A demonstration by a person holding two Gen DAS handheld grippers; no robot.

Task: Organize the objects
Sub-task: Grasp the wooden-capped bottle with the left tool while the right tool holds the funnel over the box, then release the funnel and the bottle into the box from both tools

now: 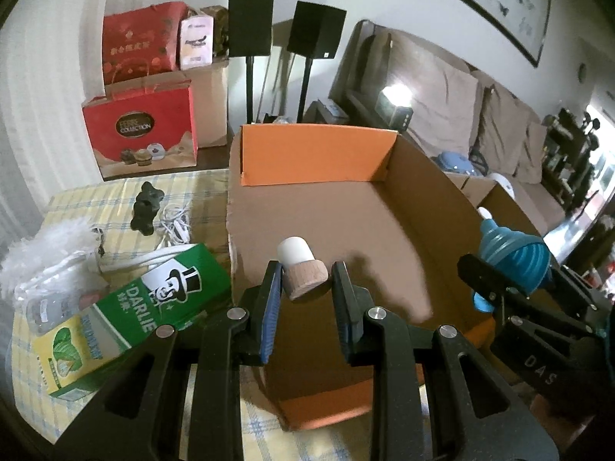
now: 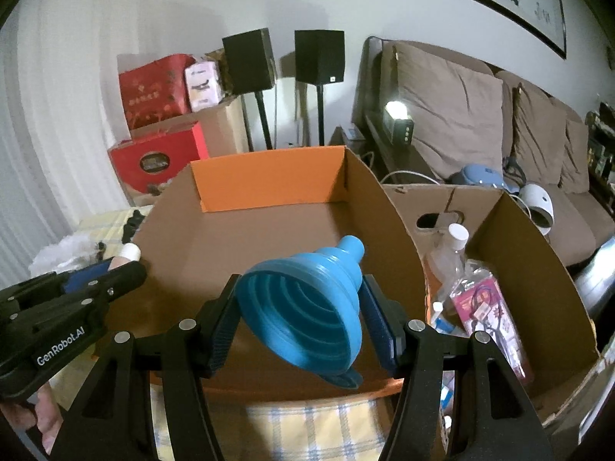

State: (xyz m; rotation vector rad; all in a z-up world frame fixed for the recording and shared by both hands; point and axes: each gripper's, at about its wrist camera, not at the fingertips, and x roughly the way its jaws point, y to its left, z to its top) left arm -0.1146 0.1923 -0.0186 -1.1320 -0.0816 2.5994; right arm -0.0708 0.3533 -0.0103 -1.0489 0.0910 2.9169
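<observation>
Cardboard forms the large open box with orange end flaps (image 1: pixel 319 153), which stands on the yellow checked surface (image 1: pixel 111 196); nothing is seen lying on its brown floor. A small stopper with a white tip and a pale wooden cap (image 1: pixel 301 267) is held between the blue pads of the left gripper (image 1: pixel 305 299), above the near end of that box. A blue collapsible silicone funnel (image 2: pixel 307 307) is clamped by its wide ribbed body in the right gripper (image 2: pixel 303 322), spout pointing away, likewise over the box's near edge.

Just right of it a second plain brown cardboard box (image 2: pixel 511 238) is seen, holding a clear plastic bottle with a white cap (image 2: pixel 449 253), a pink packet with a cable (image 2: pixel 484 303) and other small items that cannot be made out.

On the surface to the left lie a green and yellow Darlie toothpaste carton (image 1: pixel 127 315), a white fluffy item (image 1: pixel 46 246), white cables (image 1: pixel 173 223) and a small dark figure (image 1: pixel 146 207).
</observation>
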